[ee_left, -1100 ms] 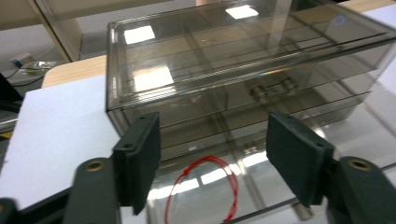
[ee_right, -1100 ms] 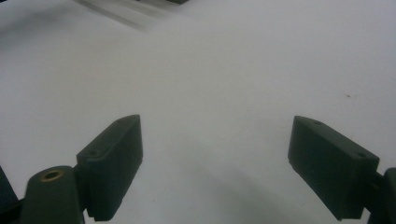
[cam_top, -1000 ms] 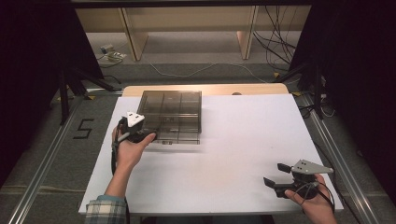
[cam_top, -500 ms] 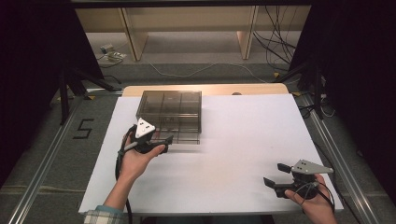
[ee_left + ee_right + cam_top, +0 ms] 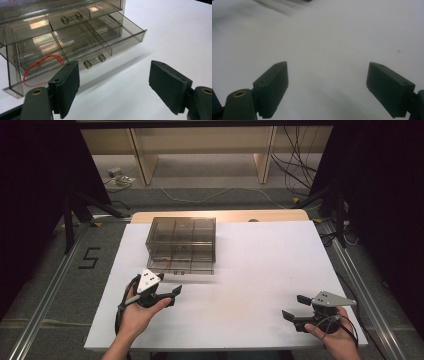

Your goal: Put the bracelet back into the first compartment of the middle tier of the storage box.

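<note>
Two grippers stand with jaws wide and empty over the white table [image 5: 260, 270]: ahead of the left gripper [image 5: 113, 87] the smoky drawer cabinet [image 5: 182, 245] has its bottom drawer [image 5: 82, 53] pulled out, a red string [image 5: 42, 65] unpicked inside, while the right gripper [image 5: 328, 87] idles.

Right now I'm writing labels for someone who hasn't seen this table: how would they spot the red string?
Start at the smoky clear drawer cabinet on the white table, ahead of the left hand-held gripper. Its bottom drawer is pulled out. The red string lies looped in the end compartment on the person's left, the only coloured item among the other, apparently bare compartments.
</note>
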Demonstrator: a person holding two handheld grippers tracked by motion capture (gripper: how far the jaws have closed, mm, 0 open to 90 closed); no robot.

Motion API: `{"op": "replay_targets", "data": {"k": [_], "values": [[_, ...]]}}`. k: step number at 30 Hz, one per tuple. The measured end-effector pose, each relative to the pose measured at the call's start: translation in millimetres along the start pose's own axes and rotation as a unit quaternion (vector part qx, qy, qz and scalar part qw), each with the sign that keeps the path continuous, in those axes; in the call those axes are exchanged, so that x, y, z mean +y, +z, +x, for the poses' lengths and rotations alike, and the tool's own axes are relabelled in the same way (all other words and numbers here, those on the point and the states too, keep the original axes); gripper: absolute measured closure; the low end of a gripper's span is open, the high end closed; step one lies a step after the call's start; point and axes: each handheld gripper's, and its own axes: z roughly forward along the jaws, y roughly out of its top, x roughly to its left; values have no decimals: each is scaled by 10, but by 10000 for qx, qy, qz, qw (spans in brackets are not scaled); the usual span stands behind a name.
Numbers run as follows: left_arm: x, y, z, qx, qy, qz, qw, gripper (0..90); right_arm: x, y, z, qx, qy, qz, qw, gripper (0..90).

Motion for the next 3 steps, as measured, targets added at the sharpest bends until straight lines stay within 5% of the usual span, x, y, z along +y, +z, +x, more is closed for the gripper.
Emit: {"op": "replay_targets", "data": {"k": [3], "values": [[-15, 5, -54, -95, 1, -4, 10000, 247, -1, 1, -5, -4, -10, -2, 10000, 186]]}}
